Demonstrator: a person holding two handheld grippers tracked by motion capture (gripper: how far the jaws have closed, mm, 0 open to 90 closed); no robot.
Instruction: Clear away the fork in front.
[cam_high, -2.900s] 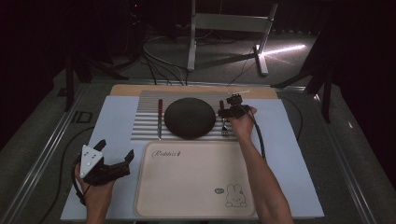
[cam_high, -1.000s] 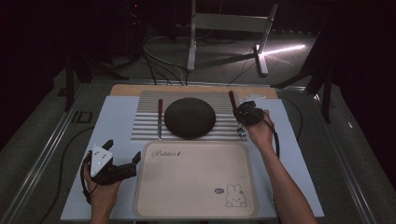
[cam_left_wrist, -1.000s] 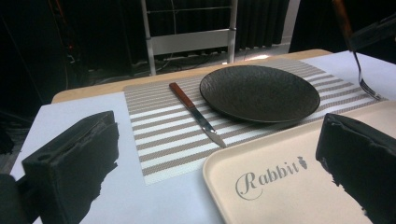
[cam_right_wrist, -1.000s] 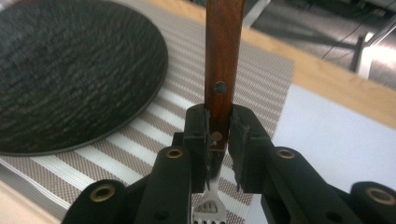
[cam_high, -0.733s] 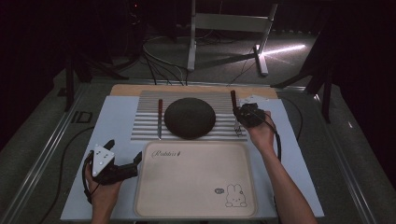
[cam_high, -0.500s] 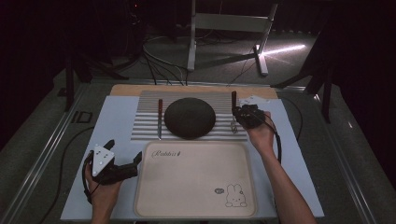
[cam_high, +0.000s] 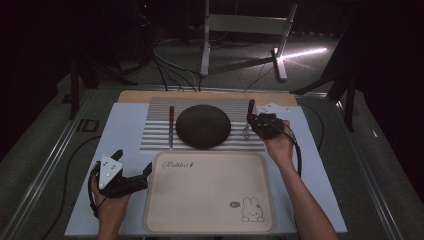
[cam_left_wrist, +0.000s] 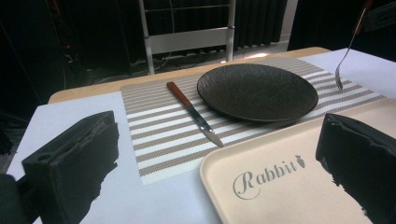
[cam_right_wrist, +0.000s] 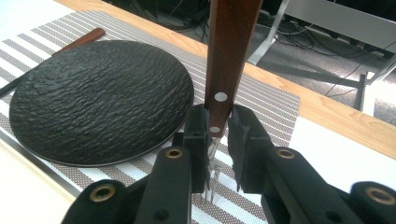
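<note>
A striped placemat (cam_high: 160, 135) is lying on the pale table (dark room behind); nearer, a tray (cam_high: 210, 200) reading "Rabbit". The right gripper (cam_right_wrist: 217, 140) is clamping a fork (cam_high: 248, 120) upright beside the plate (cam_high: 202, 126); the left gripper (cam_high: 134, 176) is gaping, empty.

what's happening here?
A person is working a place setting with two handheld grippers. The right gripper is shut on a wooden-handled fork, held upright with its tines down over the striped placemat, just right of the black plate. A knife lies on the mat left of the plate. The left gripper rests open by the near-left corner of the beige tray, holding nothing.
</note>
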